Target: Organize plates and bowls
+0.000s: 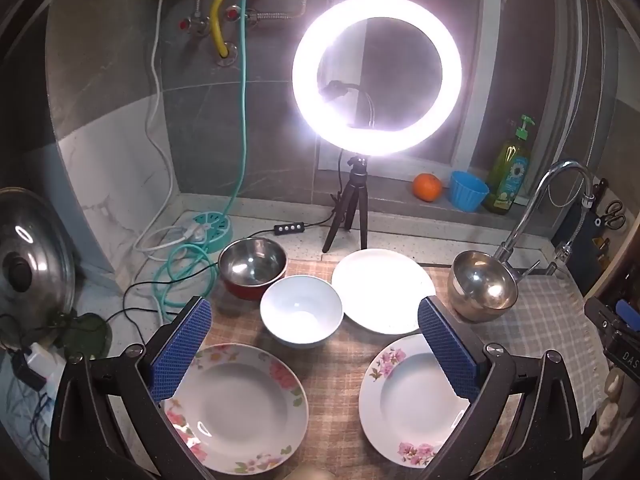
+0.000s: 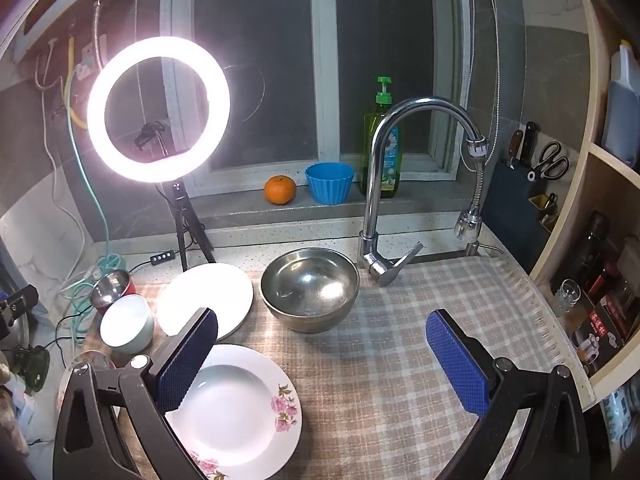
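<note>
A ring light (image 1: 377,76) blazes with heavy glare over a dim kitchen; fisheye edges curve darkly.

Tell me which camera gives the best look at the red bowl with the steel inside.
The left wrist view. There the red bowl sits in open sight behind the white bowl, showing its steel inside and red wall. In the right wrist view it is small at the left edge, partly hidden by the white bowl.

Home kitchen. Evidence: chrome faucet (image 2: 404,184) at the counter's back edge; dish-soap bottle (image 2: 382,140) on the windowsill; knife block with scissors (image 2: 524,184) at right; pot lid (image 1: 34,268), probably on a stove, at left.
</note>
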A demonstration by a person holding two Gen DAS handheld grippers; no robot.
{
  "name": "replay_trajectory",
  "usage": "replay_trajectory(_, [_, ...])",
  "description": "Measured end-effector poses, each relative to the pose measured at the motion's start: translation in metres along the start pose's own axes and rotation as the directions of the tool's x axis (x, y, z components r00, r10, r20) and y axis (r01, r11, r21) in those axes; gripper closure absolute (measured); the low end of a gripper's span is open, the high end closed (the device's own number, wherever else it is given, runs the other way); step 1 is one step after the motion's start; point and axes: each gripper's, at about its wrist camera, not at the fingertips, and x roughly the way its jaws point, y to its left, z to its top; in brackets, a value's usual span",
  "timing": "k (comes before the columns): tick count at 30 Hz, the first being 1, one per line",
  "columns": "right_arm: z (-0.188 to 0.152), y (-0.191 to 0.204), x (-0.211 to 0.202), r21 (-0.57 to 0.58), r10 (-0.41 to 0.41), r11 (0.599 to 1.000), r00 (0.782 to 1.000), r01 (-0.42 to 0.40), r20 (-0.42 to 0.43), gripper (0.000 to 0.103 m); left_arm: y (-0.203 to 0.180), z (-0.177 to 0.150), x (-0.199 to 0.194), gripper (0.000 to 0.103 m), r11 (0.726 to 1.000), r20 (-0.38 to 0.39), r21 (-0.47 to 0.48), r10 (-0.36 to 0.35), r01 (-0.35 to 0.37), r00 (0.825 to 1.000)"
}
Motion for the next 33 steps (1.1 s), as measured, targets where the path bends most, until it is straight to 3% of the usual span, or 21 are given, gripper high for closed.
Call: replay_trajectory(33, [0.011, 0.009, 0.01, -0.012, 0.007, 1.0, 1.0, -0.007, 0.013, 0.0, -0.003, 0.007, 0.008, 0.001, 1.0, 0.014, 0.002, -0.002, 0.002, 1.0])
